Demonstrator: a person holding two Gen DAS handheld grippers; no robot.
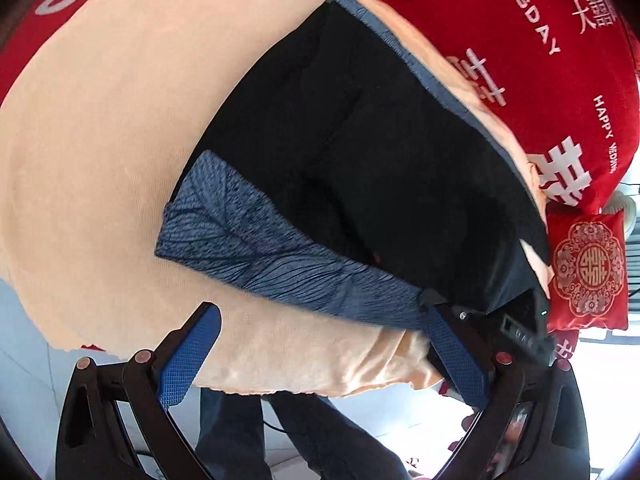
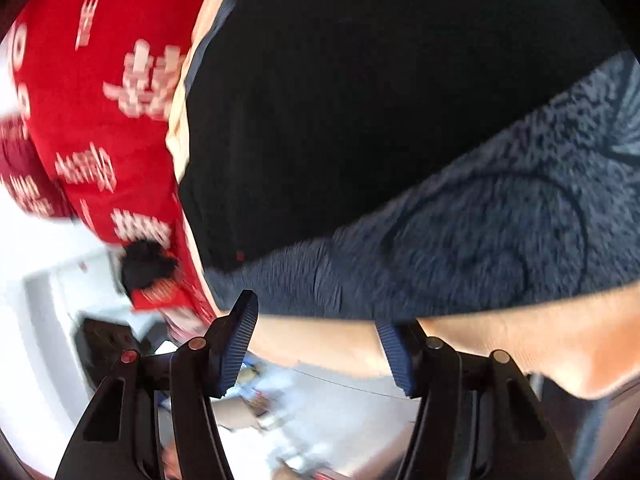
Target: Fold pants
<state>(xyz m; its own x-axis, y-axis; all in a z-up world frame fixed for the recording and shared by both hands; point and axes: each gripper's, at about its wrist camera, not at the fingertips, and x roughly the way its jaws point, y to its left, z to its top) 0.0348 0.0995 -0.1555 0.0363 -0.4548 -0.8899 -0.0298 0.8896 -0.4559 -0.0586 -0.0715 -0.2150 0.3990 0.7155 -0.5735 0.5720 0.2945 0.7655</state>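
Note:
The black pants (image 1: 360, 152) lie flat on a peach cloth (image 1: 100, 140), their blue-grey ribbed waistband (image 1: 256, 248) nearest to me. My left gripper (image 1: 320, 328) hovers open just below the waistband. Its right fingertip (image 1: 434, 308) is at the waistband's right end, and only peach cloth lies between the fingers. The right wrist view is blurred. It shows the pants (image 2: 360, 100) and the waistband (image 2: 500, 232) close up. My right gripper (image 2: 318, 328) has its fingers apart at the peach cloth's edge (image 2: 320, 344), just under the waistband, and nothing is pinched.
A red bedcover with white lettering (image 1: 540, 60) lies under the peach cloth. A red embroidered cushion (image 1: 586, 268) sits at the right. A black device housing (image 1: 524, 320) is by the waistband's right end. A person's dark-trousered legs (image 1: 300, 420) stand below the bed edge on pale floor (image 1: 24, 340).

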